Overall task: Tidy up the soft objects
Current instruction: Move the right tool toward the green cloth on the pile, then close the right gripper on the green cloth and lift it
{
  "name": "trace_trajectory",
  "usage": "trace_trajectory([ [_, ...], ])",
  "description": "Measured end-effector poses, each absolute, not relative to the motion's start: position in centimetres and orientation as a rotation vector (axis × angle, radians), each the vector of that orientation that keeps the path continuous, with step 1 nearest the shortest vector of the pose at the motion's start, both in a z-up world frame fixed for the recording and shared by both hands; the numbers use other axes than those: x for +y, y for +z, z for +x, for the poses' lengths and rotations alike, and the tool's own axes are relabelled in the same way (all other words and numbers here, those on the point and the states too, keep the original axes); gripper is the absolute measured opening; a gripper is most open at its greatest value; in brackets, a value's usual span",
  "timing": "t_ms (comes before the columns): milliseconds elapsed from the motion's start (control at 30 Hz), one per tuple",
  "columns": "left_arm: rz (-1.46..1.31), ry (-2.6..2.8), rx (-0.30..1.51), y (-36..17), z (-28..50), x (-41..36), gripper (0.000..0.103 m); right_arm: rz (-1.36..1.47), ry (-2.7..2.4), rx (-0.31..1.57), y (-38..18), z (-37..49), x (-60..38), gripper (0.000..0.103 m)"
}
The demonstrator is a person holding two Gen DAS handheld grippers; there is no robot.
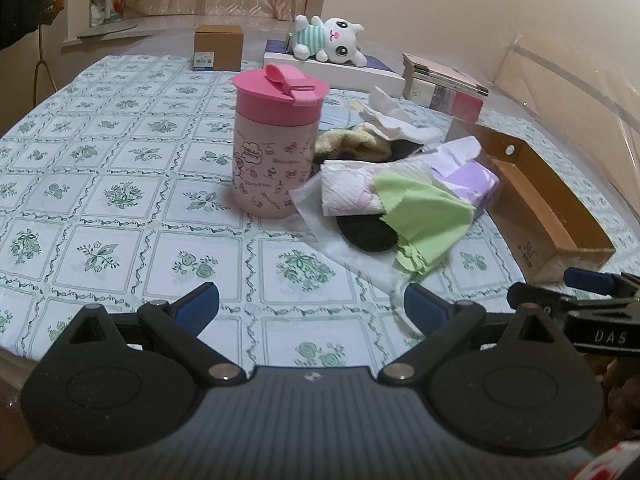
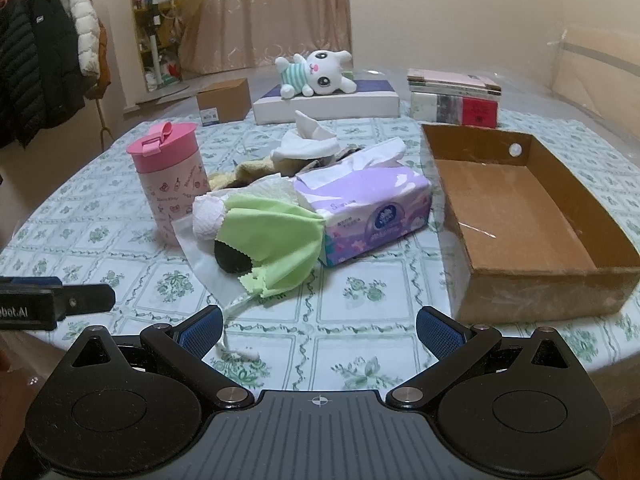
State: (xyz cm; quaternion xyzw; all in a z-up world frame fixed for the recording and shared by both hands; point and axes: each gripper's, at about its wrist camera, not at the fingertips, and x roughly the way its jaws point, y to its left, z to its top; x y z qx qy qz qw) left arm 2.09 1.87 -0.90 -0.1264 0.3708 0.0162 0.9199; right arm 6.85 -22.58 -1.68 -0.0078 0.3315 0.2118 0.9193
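Observation:
A heap of soft things lies mid-table: a green cloth (image 2: 280,236) (image 1: 424,216) over a black pad (image 2: 234,260) (image 1: 370,234), a white paper towel (image 2: 208,212) (image 1: 346,194), a purple tissue pack (image 2: 376,216) (image 1: 470,182), a face mask (image 2: 216,276) and beige and white cloths (image 2: 308,146) behind. An open cardboard box (image 2: 532,280) (image 1: 560,216) stands to the right, empty. A plush toy (image 2: 320,74) (image 1: 330,38) lies on a white box at the back. My left gripper (image 1: 312,312) and right gripper (image 2: 320,332) are open and empty, near the front edge.
A pink lidded cup (image 1: 276,144) (image 2: 170,178) stands left of the heap. A small brown carton (image 2: 224,100), a flat white box (image 2: 326,106) and stacked books (image 2: 454,100) line the back. The table (image 1: 100,200) has a green floral cloth. Coats hang at the far left.

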Motion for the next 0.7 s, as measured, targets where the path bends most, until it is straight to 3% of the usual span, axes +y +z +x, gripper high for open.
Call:
trace_trajectory([
  [400, -0.052, 0.015, 0.718, -2.1, 5.8, 2.6, 0.098, -0.163, 0.519, 0.607, -2.9, 11.6, -19.4, 0.101],
  [700, -0.069, -0.021, 0.697, -3.1, 8.1, 2.7, 0.098, -0.185, 0.583, 0.645, -4.7, 15.2, -17.2, 0.072],
])
